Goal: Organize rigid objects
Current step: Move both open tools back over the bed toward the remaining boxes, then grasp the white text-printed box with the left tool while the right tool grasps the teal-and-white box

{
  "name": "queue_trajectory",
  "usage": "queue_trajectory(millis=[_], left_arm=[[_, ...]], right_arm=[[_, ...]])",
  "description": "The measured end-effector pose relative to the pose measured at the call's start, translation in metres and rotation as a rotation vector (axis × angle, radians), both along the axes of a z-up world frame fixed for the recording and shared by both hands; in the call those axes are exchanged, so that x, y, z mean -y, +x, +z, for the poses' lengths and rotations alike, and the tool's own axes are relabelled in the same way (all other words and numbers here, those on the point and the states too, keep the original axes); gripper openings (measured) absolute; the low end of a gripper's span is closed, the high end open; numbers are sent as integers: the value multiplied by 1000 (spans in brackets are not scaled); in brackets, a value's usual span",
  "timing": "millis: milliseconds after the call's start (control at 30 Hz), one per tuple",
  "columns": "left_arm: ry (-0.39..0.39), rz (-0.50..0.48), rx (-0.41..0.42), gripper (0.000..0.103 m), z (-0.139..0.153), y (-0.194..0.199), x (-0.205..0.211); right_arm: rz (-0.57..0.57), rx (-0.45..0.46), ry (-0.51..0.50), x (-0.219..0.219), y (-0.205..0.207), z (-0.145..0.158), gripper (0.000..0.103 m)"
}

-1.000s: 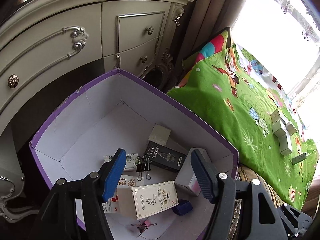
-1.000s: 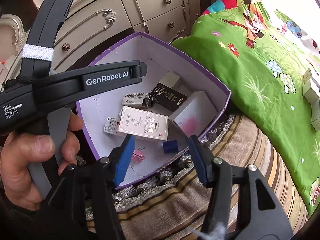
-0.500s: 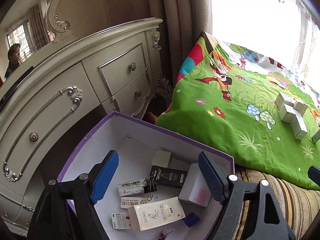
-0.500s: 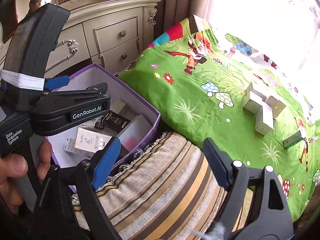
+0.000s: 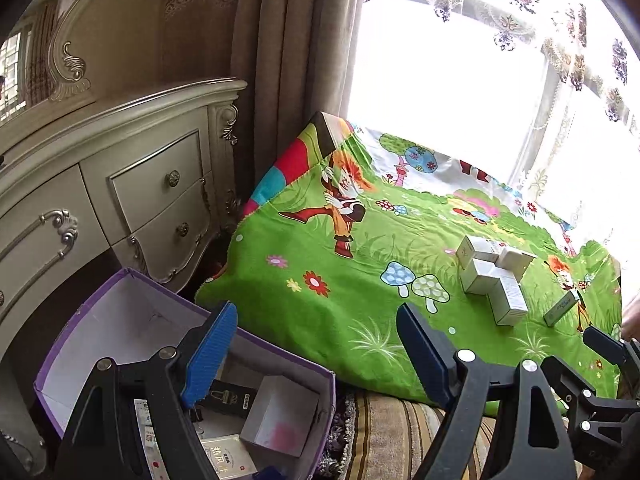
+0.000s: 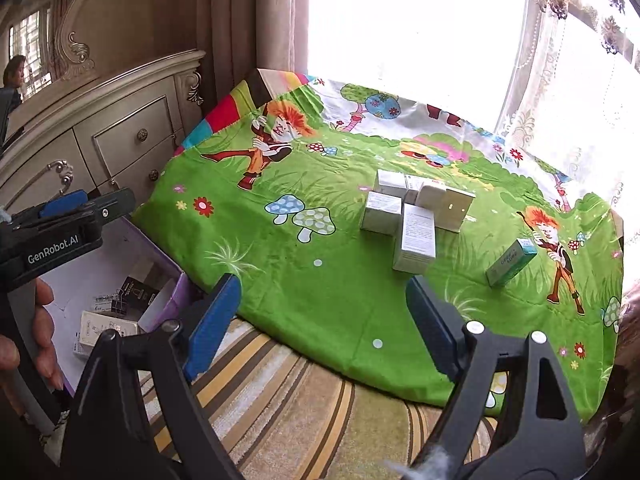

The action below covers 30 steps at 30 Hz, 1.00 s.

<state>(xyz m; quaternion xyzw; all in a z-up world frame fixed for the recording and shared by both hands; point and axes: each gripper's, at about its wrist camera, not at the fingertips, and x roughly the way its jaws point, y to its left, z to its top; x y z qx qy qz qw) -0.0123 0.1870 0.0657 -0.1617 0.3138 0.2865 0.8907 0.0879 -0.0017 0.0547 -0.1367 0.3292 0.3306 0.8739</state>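
Observation:
A cluster of white cartons (image 6: 416,212) (image 5: 494,276) lies on the green cartoon cloth (image 6: 340,280) (image 5: 340,312). A small teal carton (image 6: 511,262) (image 5: 561,309) lies apart to their right. The purple-edged box (image 5: 120,320) (image 6: 166,292) at lower left holds several small cartons, a black packet and binder clips. My left gripper (image 5: 316,352) is open and empty, over the box's right rim and the cloth's edge. My right gripper (image 6: 322,316) is open and empty, above the cloth's near edge, short of the cartons. A hand (image 6: 24,344) holds the left gripper's handle.
A cream dresser (image 5: 120,192) with drawers stands behind the box. Curtains (image 5: 288,40) and a bright window lie beyond the cloth. A striped rug (image 6: 300,412) covers the surface under the cloth's near edge.
Both grippers have lifted away from the box and swung right toward the cloth. Their jaws stand wider than a second ago. The white cartons now fill more of both views.

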Motion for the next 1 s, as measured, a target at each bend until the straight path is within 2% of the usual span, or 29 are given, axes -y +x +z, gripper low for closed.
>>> queue_trajectory(millis=[133, 233, 500, 733, 1000], left_arm=[[-15, -79, 53, 83, 3, 24, 13], [-34, -144, 77, 83, 4, 48, 23], [-56, -225, 59, 83, -2, 103, 54], [-107, -263, 13, 83, -12, 137, 71], [-150, -338, -49, 82, -26, 177, 103]], right_arm=[[-84, 26, -17, 22, 31, -5, 87], [-152, 1, -4, 40, 62, -11, 87], [-305, -16, 48, 82, 128, -23, 87], [-347, -37, 93, 102, 165, -30, 87], [-294, -48, 66, 97, 190, -40, 87]])
